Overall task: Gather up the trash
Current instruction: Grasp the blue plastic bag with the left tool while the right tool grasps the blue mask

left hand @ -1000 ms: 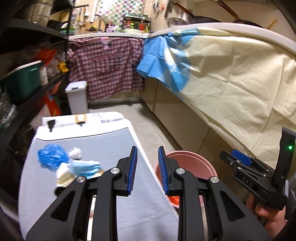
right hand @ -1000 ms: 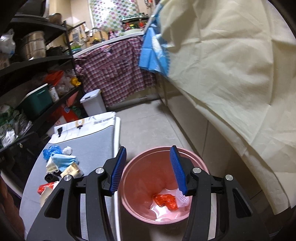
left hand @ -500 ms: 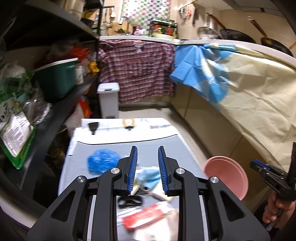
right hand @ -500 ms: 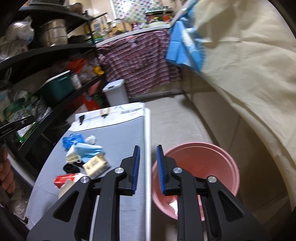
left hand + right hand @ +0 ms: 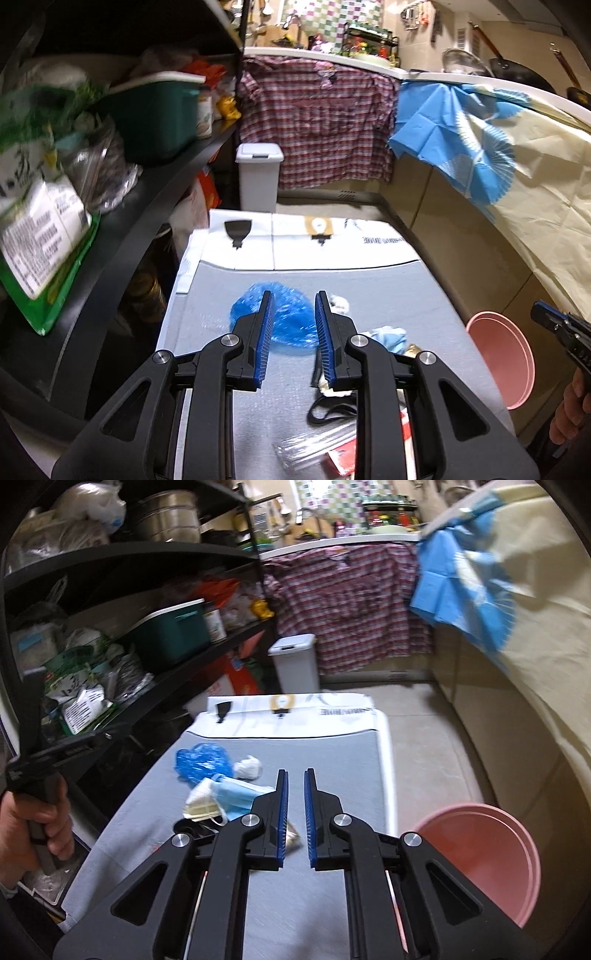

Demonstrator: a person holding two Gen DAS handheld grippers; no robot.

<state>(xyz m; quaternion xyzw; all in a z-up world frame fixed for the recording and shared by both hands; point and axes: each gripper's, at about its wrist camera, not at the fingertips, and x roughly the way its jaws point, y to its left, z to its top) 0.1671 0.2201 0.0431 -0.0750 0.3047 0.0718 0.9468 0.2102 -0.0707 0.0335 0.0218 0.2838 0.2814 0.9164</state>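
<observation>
Left gripper (image 5: 291, 310): jaws narrow, empty, above crumpled blue plastic bag (image 5: 291, 321) on grey table (image 5: 388, 291). Right gripper (image 5: 294, 794): closing, empty. Pink plastic bucket (image 5: 491, 853): floor, beside table.

Black shelving (image 5: 140, 572) is crowding the frame's left; a plaid shirt (image 5: 317, 122) is hanging from the white counter (image 5: 332, 61) at upper centre, a cream cloth (image 5: 535, 177) is draping right, and beige floor tiles (image 5: 417, 738) are stretching below.
</observation>
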